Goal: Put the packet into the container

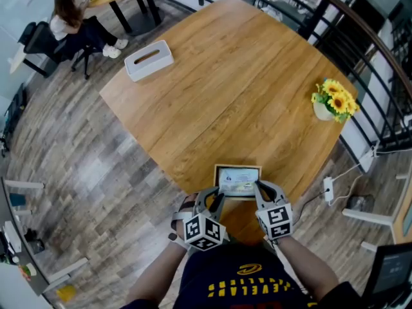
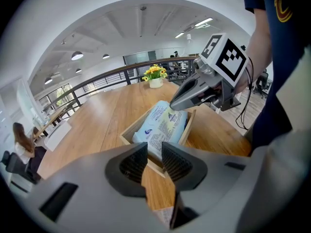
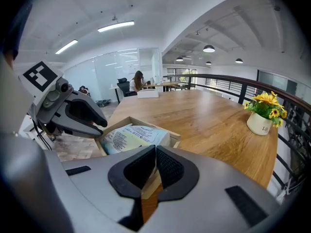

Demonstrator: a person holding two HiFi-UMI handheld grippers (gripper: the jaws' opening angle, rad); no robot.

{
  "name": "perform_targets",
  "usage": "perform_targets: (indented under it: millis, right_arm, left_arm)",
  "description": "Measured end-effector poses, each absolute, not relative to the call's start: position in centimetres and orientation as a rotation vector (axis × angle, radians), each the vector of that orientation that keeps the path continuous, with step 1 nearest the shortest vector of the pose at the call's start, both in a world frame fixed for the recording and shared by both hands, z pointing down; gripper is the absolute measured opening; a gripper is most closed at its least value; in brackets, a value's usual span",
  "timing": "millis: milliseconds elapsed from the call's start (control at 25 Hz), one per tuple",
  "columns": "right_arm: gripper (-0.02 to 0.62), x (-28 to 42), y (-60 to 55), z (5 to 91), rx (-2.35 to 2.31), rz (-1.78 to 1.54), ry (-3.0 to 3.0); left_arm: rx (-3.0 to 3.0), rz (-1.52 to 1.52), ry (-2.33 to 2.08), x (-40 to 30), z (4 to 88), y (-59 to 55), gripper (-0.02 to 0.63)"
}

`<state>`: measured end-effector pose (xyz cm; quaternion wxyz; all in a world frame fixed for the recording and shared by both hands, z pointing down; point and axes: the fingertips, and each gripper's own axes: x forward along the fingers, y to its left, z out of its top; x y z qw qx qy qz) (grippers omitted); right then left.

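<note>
A pale blue printed packet (image 1: 237, 181) lies inside a shallow wooden container (image 1: 237, 167) at the near edge of the table. My left gripper (image 1: 216, 202) points at the container's near left corner. In the left gripper view its jaws (image 2: 154, 157) stand a little apart with nothing between them, and the packet (image 2: 163, 125) lies beyond. My right gripper (image 1: 259, 187) is at the container's right side. Its jaws (image 3: 155, 164) are shut and empty, just before the wooden rim (image 3: 175, 136). Its tip (image 2: 174, 106) sits over the packet's end; contact is unclear.
A white tissue box (image 1: 149, 59) stands at the table's far left, a pot of yellow flowers (image 1: 335, 102) at its right edge. A dark railing (image 1: 380, 56) runs behind the table. A person sits on a chair (image 1: 71, 21) at the far left. A power strip (image 1: 328, 188) lies on the floor.
</note>
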<state>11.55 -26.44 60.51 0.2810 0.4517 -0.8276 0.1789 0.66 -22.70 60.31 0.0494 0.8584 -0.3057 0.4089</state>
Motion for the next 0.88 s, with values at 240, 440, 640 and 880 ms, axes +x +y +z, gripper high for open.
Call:
perform_targets:
  millis: [240, 440, 640, 880]
  right_arm:
    - [0.018, 11.5, -26.6, 60.6, 1.208, 0.462, -2.201]
    - [0.034, 11.4, -26.6, 60.0, 1.226, 0.462, -2.203]
    - [0.109, 11.2, -27.0, 58.4, 1.271, 0.469, -2.239]
    - [0.108, 11.4, -27.4, 55.6, 1.340, 0.513, -2.303]
  left_arm:
    - [2.562, 1.121, -0.977, 0.0, 59.2, -22.7, 0.078]
    - [2.545, 1.041, -0.998, 0.1, 58.3, -22.9, 0.078]
    - [2.521, 0.954, -1.011, 0.3, 57.7, -23.4, 0.078]
    - [2.504, 0.838, -1.023, 0.7, 56.0, -23.4, 0.078]
